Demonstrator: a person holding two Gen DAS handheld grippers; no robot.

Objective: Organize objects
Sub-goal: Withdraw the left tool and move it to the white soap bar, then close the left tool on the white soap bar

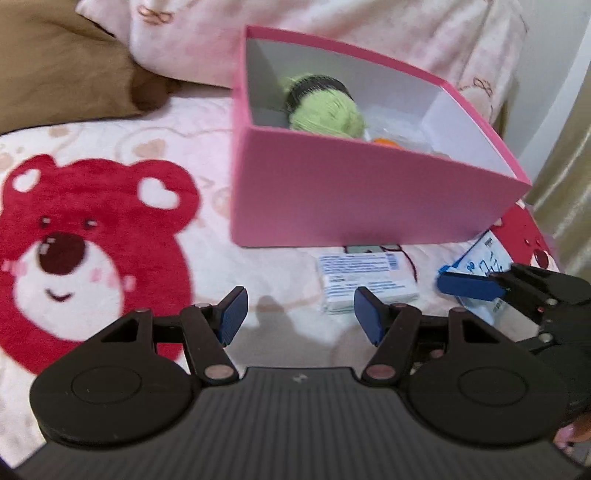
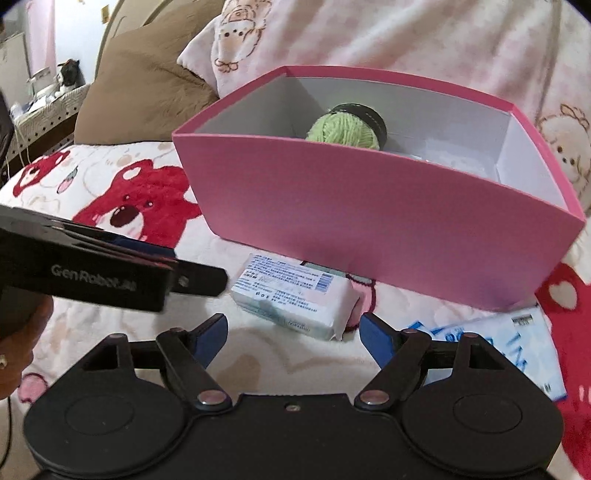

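A pink box stands open on the bear-print blanket. Inside lie a green yarn ball, an orange item and clear packets. A white tissue pack lies in front of the box. A blue-and-white flat packet lies to its right. My left gripper is open and empty, just short of the tissue pack. My right gripper is open and empty, close to the tissue pack. The right gripper also shows in the left wrist view.
A brown pillow and a pink blanket lie behind the box. The left gripper's body reaches in from the left in the right wrist view. A curtain hangs at the right.
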